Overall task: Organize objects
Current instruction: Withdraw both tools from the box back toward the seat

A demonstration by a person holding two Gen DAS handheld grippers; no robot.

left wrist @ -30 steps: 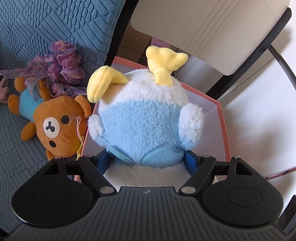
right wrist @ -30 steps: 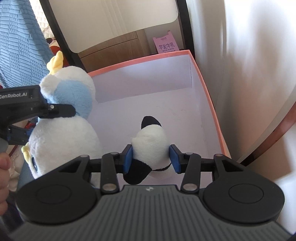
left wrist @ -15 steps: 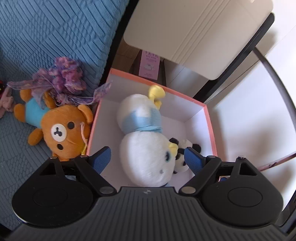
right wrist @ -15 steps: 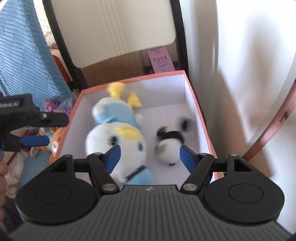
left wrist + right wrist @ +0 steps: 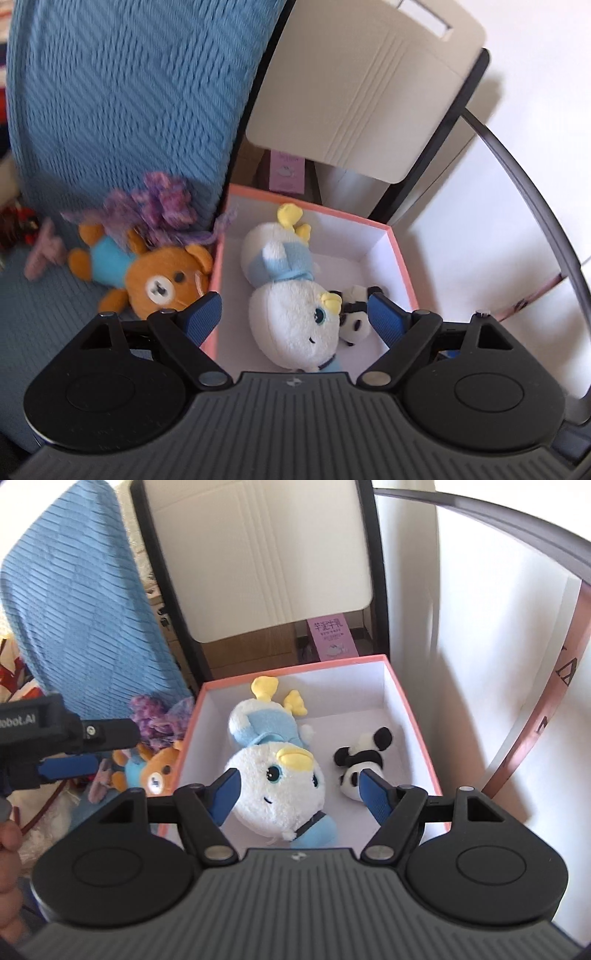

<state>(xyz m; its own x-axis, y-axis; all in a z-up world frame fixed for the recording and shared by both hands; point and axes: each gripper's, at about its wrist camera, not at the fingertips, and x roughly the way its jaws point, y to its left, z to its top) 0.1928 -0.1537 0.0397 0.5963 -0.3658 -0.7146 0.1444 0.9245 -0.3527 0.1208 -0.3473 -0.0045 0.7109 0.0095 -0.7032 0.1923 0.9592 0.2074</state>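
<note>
Both grippers hang above the pink box (image 5: 413,716) with nothing in them. The left gripper (image 5: 293,314) has its jaws wide apart, and so does the right gripper (image 5: 299,792); both pairs of jaws have just been opening, and no toy is pressed between the pads. 2 toys already lie on the white floor of the box: the big white and blue duck (image 5: 275,764) on its back toward the left wall, and the small panda (image 5: 360,762) just beside it on the right, touching or nearly touching the duck's head in the left wrist view.

So the drop-off step looks finished, and the job is partly done. Outside the box, on the blue cover (image 5: 110,92) against the left wall of the box, the brown bear (image 5: 155,277) lies with a purple frilly thing (image 5: 159,210) over it, and a pale pink item sits further left, too blurred to name.

The next move likely calls for the left gripper to swing over to the bear, come down with jaws open around its head or body, close, and lift it over the pink rim into the free space at the back of the box
</note>
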